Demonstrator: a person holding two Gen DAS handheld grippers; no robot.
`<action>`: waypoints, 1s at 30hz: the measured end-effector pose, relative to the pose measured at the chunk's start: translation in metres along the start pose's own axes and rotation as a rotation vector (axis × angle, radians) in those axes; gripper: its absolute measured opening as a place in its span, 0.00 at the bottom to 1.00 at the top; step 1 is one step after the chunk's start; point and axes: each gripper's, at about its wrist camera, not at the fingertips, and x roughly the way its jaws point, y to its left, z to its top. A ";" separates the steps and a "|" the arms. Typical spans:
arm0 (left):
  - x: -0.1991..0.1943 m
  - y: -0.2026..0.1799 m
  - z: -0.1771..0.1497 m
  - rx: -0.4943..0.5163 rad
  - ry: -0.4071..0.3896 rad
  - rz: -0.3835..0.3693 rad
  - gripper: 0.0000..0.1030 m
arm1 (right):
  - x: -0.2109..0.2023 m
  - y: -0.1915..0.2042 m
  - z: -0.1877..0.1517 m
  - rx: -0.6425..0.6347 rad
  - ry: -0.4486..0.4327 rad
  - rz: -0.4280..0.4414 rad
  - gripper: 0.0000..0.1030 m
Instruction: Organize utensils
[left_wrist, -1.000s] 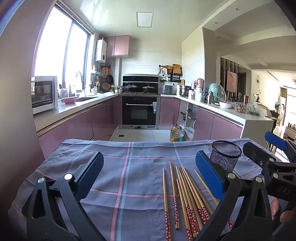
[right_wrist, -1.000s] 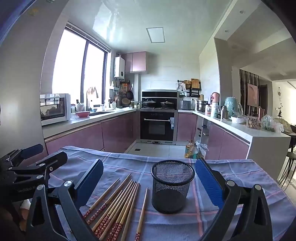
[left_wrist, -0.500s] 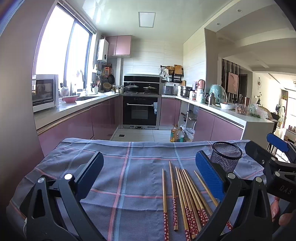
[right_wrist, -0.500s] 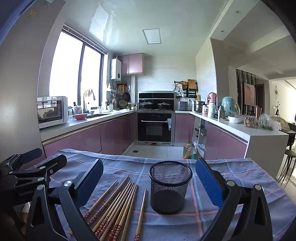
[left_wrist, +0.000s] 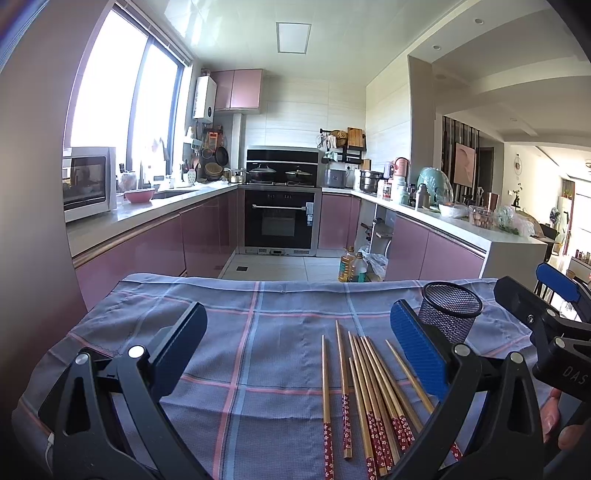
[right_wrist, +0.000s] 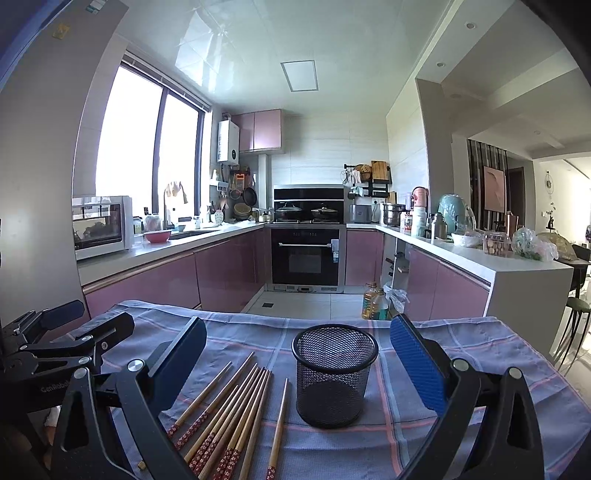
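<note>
- Lying side by side on the checked blue cloth (left_wrist: 258, 332) that covers the desk, the wooden chopsticks (left_wrist: 364, 391) point their plain tips away from the cameras and their red flower-patterned ends toward them.
- One chopstick (right_wrist: 277, 424) lies apart from the bundle, just beside the black mesh holder (right_wrist: 334, 376).
- That holder stands upright on the cloth, to the right of the chopsticks, and nothing shows inside it.
- The left hand-held gripper (left_wrist: 295, 347) hovers above the cloth with its blue-padded fingers spread wide, nothing between them; the chopsticks lie below its right finger.
- The right hand-held gripper (right_wrist: 297, 363) is likewise spread wide and empty, with the mesh holder framed between its fingers.
- Fingertips of a person's hand (left_wrist: 554, 417) show at the right edge of the left wrist view.
- Beyond the desk is a kitchen with pink cabinets (right_wrist: 221, 269) and a built-in oven (right_wrist: 306, 256).
</note>
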 end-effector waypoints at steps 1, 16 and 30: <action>0.000 0.000 0.000 0.000 0.000 0.001 0.95 | 0.000 0.000 0.000 0.000 0.000 0.000 0.94; -0.002 -0.003 0.003 -0.002 0.001 -0.003 0.95 | -0.001 0.003 0.000 0.002 -0.005 -0.004 0.94; -0.002 -0.003 0.003 -0.003 0.002 -0.004 0.95 | 0.000 0.002 0.000 0.006 -0.003 -0.004 0.93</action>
